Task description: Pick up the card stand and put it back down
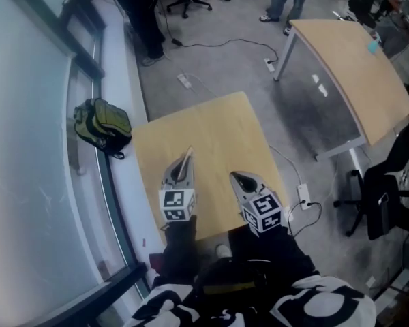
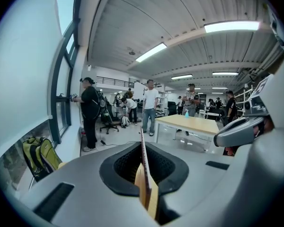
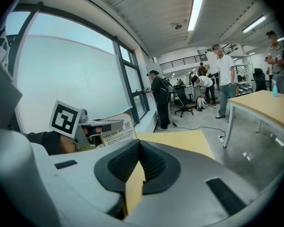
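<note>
The card stand (image 1: 188, 157) is pinched in the left claw (image 1: 183, 172) over the left half of a light wooden table (image 1: 211, 125). From the head view it shows edge-on as a thin pale sliver. I cannot tell whether its lower edge touches the wood. In the left gripper view the jaws are closed tight on the card stand (image 2: 142, 137), which rises as a thin upright plate out of the left claw (image 2: 143, 150). The right gripper view shows its printed face (image 3: 114, 131), with lines of text and a small square code, held beside the left claw's marker cube (image 3: 65, 118).

The right claw (image 1: 240, 178) hangs just beside the left one, over the right half of the same table. Its jaws (image 3: 139, 146) meet at the tips with nothing between them, and the table (image 3: 180, 138) stretches ahead of them.

A green and black backpack (image 1: 101, 125) lies on the window ledge just left of the table. A white power strip (image 1: 303, 195) lies on the grey floor to the right. Farther right stand a second wooden table (image 1: 347, 67) and a black chair (image 1: 382, 196). Several people stand at the far end of the room.
</note>
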Tool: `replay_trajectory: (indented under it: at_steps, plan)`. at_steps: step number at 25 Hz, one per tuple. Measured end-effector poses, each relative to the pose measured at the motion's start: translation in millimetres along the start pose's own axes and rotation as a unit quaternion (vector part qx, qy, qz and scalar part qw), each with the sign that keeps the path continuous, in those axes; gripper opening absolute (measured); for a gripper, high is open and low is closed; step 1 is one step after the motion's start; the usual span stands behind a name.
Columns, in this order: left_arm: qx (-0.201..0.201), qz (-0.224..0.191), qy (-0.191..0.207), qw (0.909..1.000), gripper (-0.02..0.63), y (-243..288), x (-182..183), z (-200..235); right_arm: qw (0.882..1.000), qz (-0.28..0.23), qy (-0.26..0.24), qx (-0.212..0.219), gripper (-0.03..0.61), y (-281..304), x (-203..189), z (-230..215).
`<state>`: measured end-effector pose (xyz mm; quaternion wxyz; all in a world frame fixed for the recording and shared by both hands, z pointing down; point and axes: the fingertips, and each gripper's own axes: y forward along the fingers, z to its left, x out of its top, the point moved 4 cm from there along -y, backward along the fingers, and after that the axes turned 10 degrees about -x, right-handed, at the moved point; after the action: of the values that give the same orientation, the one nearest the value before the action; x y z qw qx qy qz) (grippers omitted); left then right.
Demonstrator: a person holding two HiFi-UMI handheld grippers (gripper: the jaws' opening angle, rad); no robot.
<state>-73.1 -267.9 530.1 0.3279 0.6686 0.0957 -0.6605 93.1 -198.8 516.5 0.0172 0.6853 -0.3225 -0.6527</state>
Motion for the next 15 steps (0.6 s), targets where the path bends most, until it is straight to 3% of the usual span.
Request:
replay_trajectory:
  at_steps: [4,11,15]
  plan:
    - [-0.014,0.015,0.015,0.9997,0.021,24,-4,27,0.999,0.006,-0.024,0.039,0.018,17,-2,-1]
    - [-0.044,0.031,0.044,0.9976,0.021,80,1,71,0.999,0.007,-0.025,0.019,0.018,51,6,-30]
    - [-0.096,0.029,0.071,0.9924,0.021,115,1,90,0.999,-0.013,-0.028,0.033,0.018,70,6,-44]
